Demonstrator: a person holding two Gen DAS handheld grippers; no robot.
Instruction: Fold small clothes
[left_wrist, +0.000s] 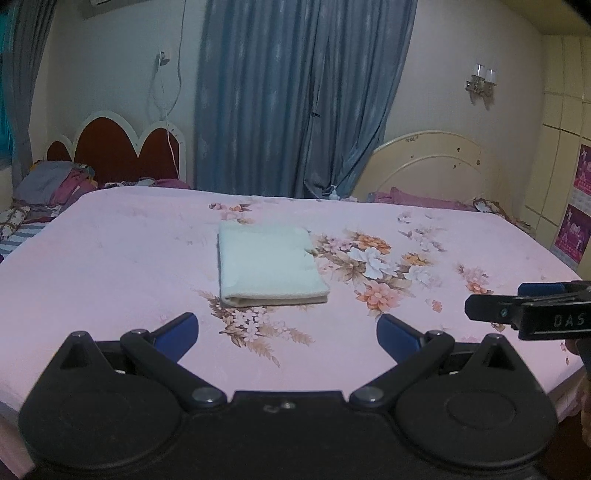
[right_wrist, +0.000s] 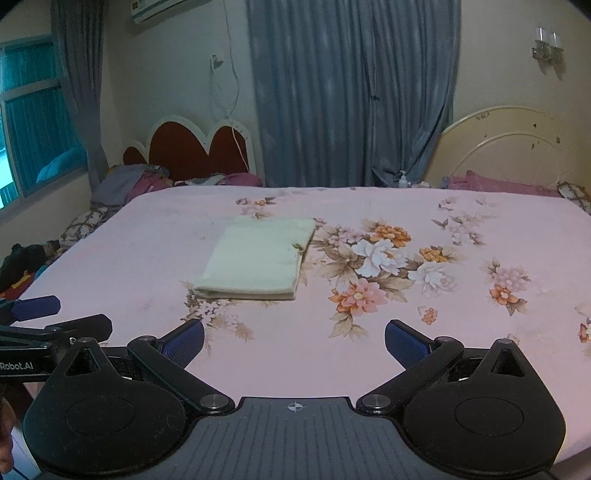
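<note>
Two grippers spread, one folded cloth ahead

Left gripper (left_wrist: 287, 334) and right gripper (right_wrist: 294, 341) both hold their jaws wide apart, gripping nothing — just beyond them, one pale folded cloth (left_wrist: 269, 265) lies flat on the pink floral bedspread (left_wrist: 110, 258); farther off stand two headboards — one red (left_wrist: 122, 151), one cream (left_wrist: 432, 166).

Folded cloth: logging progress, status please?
Left gripper open, empty. Right gripper open, empty. Folded cloth lies flat on the pink bedspread, untouched. Nothing in the way.
</note>
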